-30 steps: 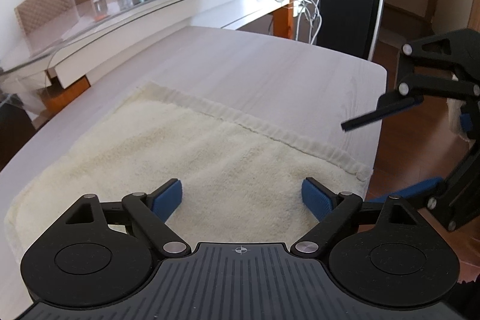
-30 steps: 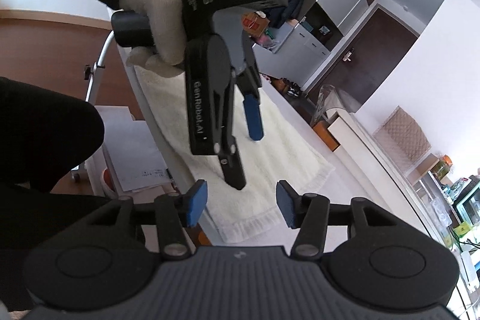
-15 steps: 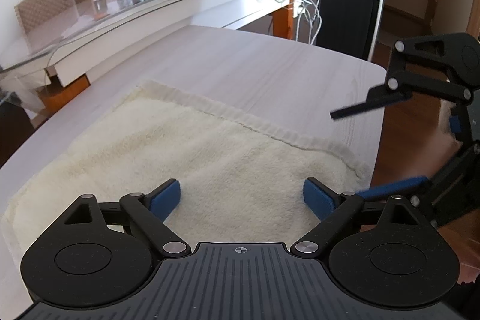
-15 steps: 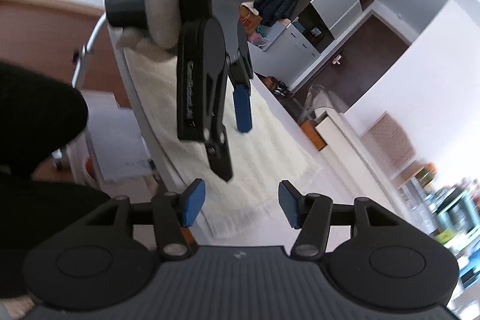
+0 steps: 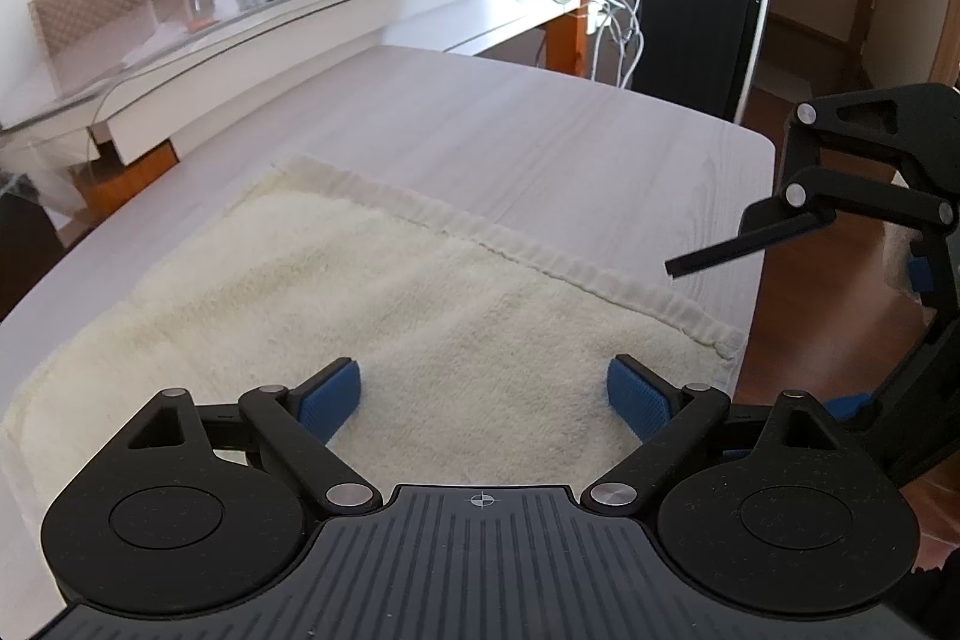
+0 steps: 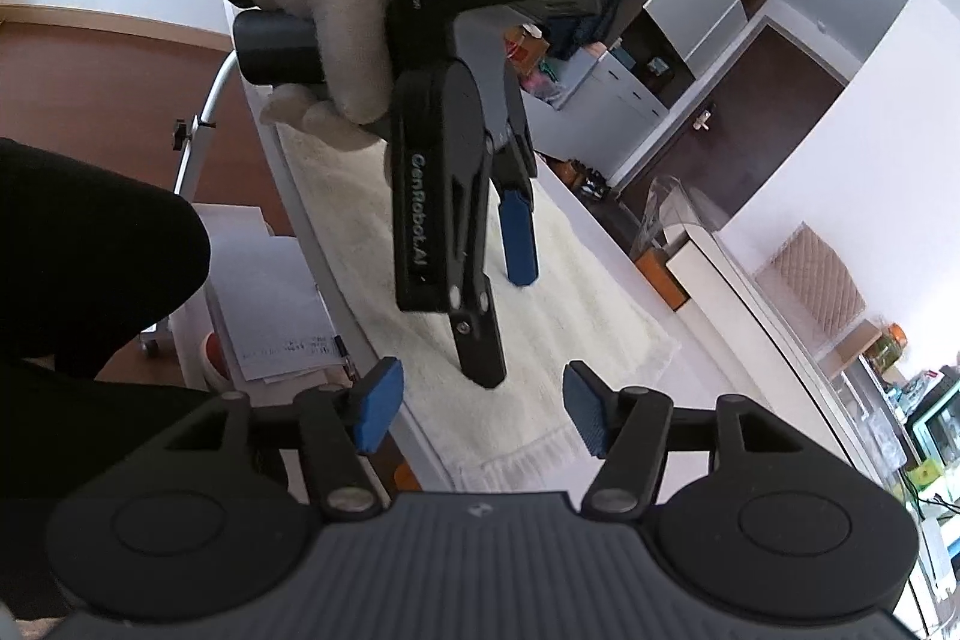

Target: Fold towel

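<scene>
Not folded yet: fluffy cream towel [image 5: 384,316] lying flat on the pale wooden tabletop [image 5: 540,142], left hand-held gripper [image 5: 483,394] wide open and empty above it, right hand-held gripper [image 6: 477,412] just opening, empty too.

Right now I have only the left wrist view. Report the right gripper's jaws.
Observer: The right gripper is open. Its jaws have just been opening, and nothing is held between them.
Operator: Say where it points.
Observer: At the towel corner nearest it, by the table edge.
Operator: Describe what holds the left gripper.
Observer: A white-gloved hand holds the left gripper, which is open and angled down over the towel.
</scene>
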### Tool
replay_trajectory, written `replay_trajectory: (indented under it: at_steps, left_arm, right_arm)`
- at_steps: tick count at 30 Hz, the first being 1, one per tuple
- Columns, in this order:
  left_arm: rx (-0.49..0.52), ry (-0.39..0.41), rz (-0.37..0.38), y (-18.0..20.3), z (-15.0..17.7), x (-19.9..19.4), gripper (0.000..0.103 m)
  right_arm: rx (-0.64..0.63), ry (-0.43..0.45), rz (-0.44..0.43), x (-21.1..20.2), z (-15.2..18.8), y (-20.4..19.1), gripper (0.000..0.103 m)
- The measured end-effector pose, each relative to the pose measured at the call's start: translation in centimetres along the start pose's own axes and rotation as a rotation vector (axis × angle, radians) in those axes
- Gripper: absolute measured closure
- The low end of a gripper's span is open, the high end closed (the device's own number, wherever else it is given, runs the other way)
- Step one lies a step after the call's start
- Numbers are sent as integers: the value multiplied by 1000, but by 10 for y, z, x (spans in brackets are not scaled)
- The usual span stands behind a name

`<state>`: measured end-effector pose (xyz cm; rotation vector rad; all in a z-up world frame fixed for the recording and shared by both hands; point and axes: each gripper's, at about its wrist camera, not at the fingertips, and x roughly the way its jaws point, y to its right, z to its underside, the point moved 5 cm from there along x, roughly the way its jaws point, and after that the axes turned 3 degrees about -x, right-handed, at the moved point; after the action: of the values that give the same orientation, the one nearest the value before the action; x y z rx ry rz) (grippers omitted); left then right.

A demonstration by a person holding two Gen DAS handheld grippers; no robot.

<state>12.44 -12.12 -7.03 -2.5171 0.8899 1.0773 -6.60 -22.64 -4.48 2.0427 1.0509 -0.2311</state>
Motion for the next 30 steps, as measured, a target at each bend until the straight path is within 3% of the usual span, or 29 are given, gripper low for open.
replay_trajectory:
  at_steps: [5, 12, 30]
  left_arm:
    - [6, 2, 0, 2, 0, -1, 13]
    - [57, 1, 12, 12, -1, -4, 17]
    - [96, 11, 65, 28, -4, -4, 18]
  right_arm:
    - [-16, -48, -36, -6, 10, -3, 40]
    - [-92, -102, -8, -5, 19, -9, 41]
    - [-115, -81, 46, -17, 16, -6, 45]
